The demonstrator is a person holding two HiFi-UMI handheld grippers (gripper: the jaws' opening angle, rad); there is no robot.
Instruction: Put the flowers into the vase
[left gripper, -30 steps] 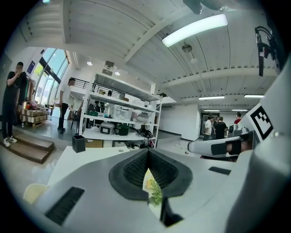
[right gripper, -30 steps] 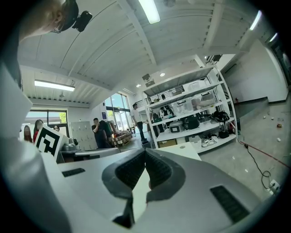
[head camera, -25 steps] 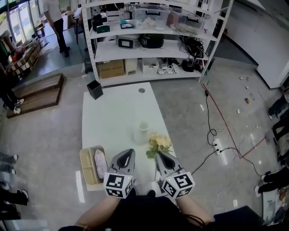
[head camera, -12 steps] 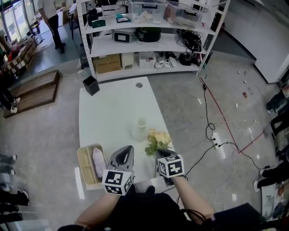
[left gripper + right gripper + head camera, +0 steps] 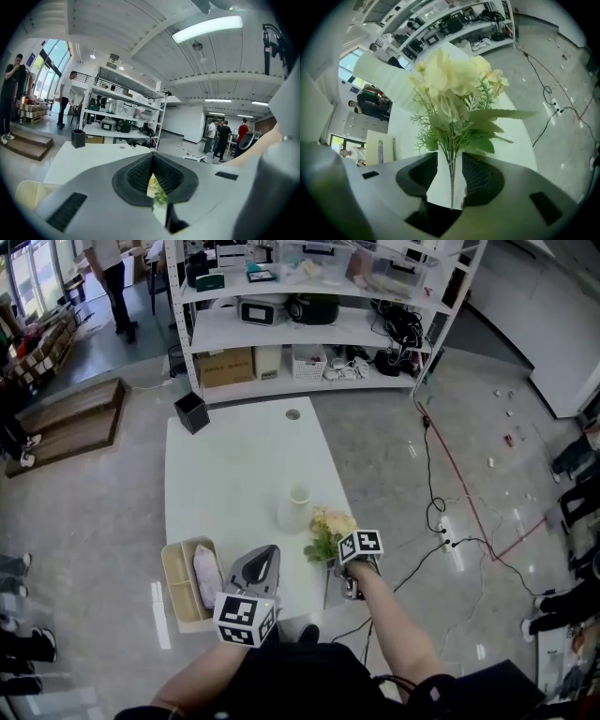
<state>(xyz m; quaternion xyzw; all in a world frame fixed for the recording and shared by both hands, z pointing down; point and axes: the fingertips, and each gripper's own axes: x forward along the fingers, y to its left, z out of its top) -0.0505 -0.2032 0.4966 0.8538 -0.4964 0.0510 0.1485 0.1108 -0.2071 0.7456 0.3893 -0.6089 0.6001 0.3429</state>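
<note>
stems of the flowers (image 5: 457,93) run up through the gap of the right claw (image 5: 451,165). its two pads stand apart on either side and do not pinch them, so this claw is released. the stem ends are cut off by the claw's body below. just past its tips, leaves and pale yellow blooms fill the view and hide whatever is behind them. in the head view the marker cube covers this claw's tips. the left claw (image 5: 152,157) is clenched on nothing, tips meeting, over the near part of the white surface (image 5: 234,474). to its left lies a shallow tray (image 5: 174,587) holding a pink item (image 5: 206,577), too small to name. ahead of both claws, just beyond the flowers, the white vase (image 5: 294,509) stands upright. farther off, a black box (image 5: 191,412) sits at the surface's far corner.
</note>
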